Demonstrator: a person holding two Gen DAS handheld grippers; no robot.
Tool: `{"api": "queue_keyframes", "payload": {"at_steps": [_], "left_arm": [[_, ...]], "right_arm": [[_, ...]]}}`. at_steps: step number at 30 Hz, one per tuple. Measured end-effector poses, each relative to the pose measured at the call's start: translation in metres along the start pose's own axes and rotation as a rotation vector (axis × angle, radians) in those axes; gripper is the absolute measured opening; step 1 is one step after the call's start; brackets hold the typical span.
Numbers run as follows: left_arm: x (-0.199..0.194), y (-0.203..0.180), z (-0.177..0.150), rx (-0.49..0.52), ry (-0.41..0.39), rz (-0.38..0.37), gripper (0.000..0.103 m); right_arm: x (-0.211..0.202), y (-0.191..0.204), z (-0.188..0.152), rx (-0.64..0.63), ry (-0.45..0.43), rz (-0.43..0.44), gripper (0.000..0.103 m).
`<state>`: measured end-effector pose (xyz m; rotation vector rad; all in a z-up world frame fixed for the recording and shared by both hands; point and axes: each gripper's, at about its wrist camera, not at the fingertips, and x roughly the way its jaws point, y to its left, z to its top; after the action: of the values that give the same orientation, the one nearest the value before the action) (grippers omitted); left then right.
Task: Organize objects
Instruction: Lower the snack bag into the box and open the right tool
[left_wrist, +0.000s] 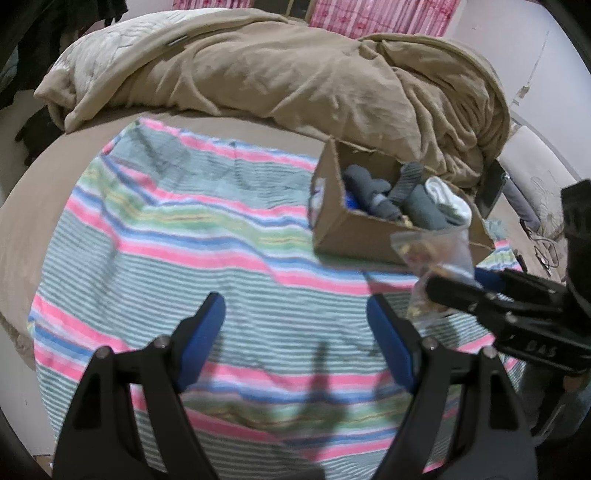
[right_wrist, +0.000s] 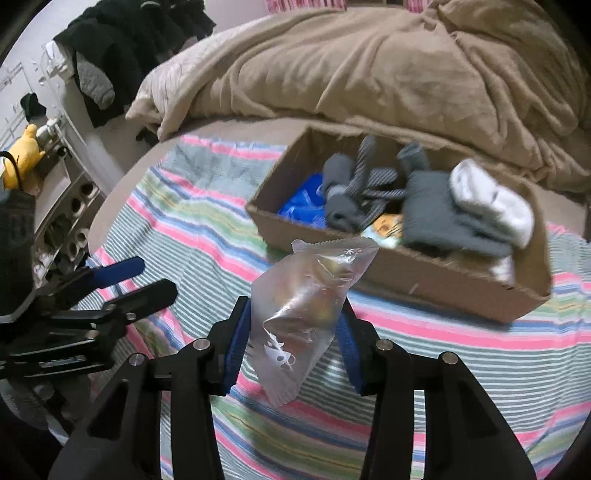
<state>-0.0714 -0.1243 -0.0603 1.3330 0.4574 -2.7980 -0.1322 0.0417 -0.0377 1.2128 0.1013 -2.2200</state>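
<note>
My right gripper (right_wrist: 293, 334) is shut on a clear plastic snack packet (right_wrist: 310, 299) and holds it above the striped cloth (right_wrist: 177, 221), just in front of the cardboard box (right_wrist: 424, 273). The packet also shows in the left wrist view (left_wrist: 436, 254), held by the right gripper (left_wrist: 443, 288). The box (left_wrist: 354, 232) holds grey socks (right_wrist: 443, 218), a white sock (right_wrist: 491, 203), a blue item (right_wrist: 303, 199) and a yellow packet (right_wrist: 386, 226). My left gripper (left_wrist: 295, 332) is open and empty above the striped cloth (left_wrist: 184, 240); it also shows at the left of the right wrist view (right_wrist: 144, 277).
A rumpled tan blanket (left_wrist: 295, 74) lies behind the box on the bed. A shelf with a yellow plush toy (right_wrist: 24, 155) and dark clothes (right_wrist: 122, 44) stands to the left of the bed. A dark phone (left_wrist: 493, 188) leans at the box's right.
</note>
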Motion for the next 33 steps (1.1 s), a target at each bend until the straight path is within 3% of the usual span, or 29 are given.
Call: {"api": "queue_keyframes", "payload": {"at_steps": [16, 22, 33], "left_arm": [[0.01, -0.033, 0.042, 0.053, -0.045, -0.023, 0.08], [0.018, -0.032, 0.054, 0.052, -0.05, -0.029, 0.08], [0.031, -0.025, 0.066, 0.03, -0.057, -0.026, 0.08]], "right_arm": [[-0.03, -0.027, 0.042, 0.003, -0.1, 0.02, 0.04], [-0.026, -0.03, 0.06, -0.001, -0.107, 0.05, 0.037], [-0.006, -0.043, 0.093, -0.005, -0.144, 0.013, 0.036]]}}
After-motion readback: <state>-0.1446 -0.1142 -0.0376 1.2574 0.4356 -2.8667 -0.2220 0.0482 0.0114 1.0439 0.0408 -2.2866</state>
